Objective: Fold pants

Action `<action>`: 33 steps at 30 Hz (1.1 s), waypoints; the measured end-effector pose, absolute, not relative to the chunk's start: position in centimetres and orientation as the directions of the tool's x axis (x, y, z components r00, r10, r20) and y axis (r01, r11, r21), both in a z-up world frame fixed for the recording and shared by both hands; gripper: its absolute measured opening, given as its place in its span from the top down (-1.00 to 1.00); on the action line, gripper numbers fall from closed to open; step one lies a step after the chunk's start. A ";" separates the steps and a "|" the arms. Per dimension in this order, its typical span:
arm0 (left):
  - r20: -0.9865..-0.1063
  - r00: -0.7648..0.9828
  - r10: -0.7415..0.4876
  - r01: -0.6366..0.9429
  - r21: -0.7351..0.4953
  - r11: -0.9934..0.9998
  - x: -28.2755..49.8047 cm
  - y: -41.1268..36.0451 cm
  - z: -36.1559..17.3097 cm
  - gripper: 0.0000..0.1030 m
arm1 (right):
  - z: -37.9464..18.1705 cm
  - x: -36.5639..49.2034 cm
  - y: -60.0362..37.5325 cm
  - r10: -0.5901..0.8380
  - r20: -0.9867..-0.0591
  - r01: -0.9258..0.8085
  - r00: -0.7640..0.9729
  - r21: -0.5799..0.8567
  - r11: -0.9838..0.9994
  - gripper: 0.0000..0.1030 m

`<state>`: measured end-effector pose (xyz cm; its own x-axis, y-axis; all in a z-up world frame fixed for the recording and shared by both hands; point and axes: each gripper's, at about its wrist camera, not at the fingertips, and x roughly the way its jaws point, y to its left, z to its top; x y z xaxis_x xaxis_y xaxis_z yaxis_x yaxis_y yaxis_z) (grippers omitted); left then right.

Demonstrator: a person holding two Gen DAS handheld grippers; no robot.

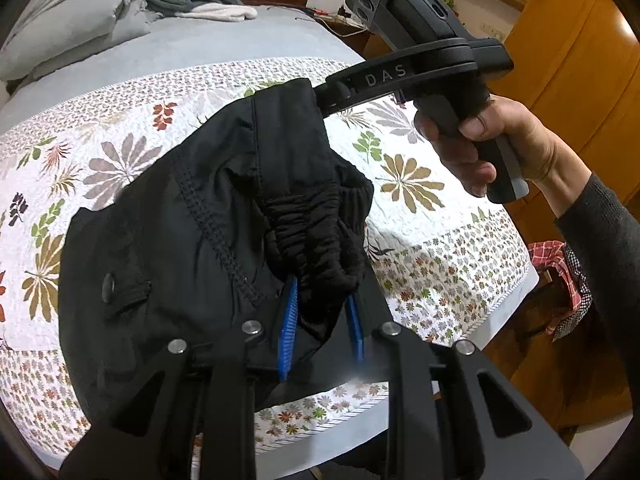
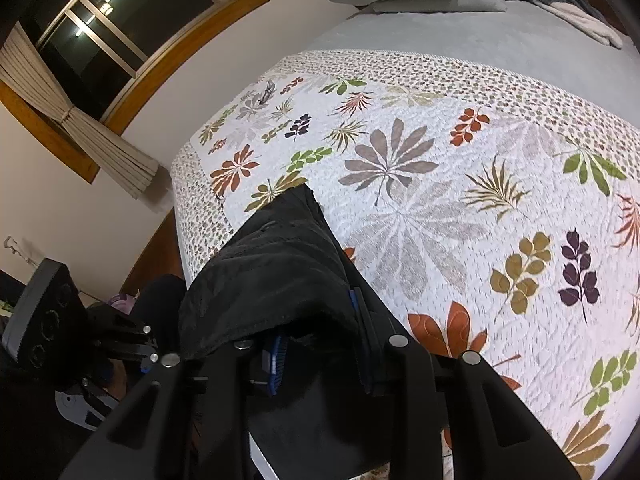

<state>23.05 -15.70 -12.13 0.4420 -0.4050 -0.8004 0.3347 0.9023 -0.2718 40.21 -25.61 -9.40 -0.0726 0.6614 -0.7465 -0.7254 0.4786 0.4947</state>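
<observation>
While both my grippers, left point(image 1: 320, 316) and right point(image 2: 316, 332), pinch the black pants point(image 1: 192, 220) nearly closed over the quilt point(image 1: 420, 184), the bunched waistband point(image 1: 316, 216) could slip free.

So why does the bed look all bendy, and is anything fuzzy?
Left wrist view: the fisheye lens curves the bed edges, and the corners go dark; the black pants look sharp. Right wrist view: same bending, the window mirrors a lamp, and the quilt leaves smear slightly.
</observation>
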 end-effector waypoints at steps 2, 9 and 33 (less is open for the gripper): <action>-0.804 0.435 -0.405 0.336 -0.273 0.902 23.0 -16.1 -12.5 0.59 | -9.7 40.2 -26.0 0.662 -0.746 -0.722 -0.072 0.497 0.481 0.44; -0.814 0.406 -0.416 0.345 -0.285 0.894 23.1 -17.0 -13.7 0.59 | -10.8 40.0 -27.0 0.657 -0.750 -0.712 -0.070 0.499 0.494 0.44; -0.859 0.312 -0.406 0.369 -0.285 0.885 23.5 -19.6 -18.1 0.60 | -15.8 40.1 -30.8 0.681 -0.729 -0.663 -0.072 0.545 0.514 0.48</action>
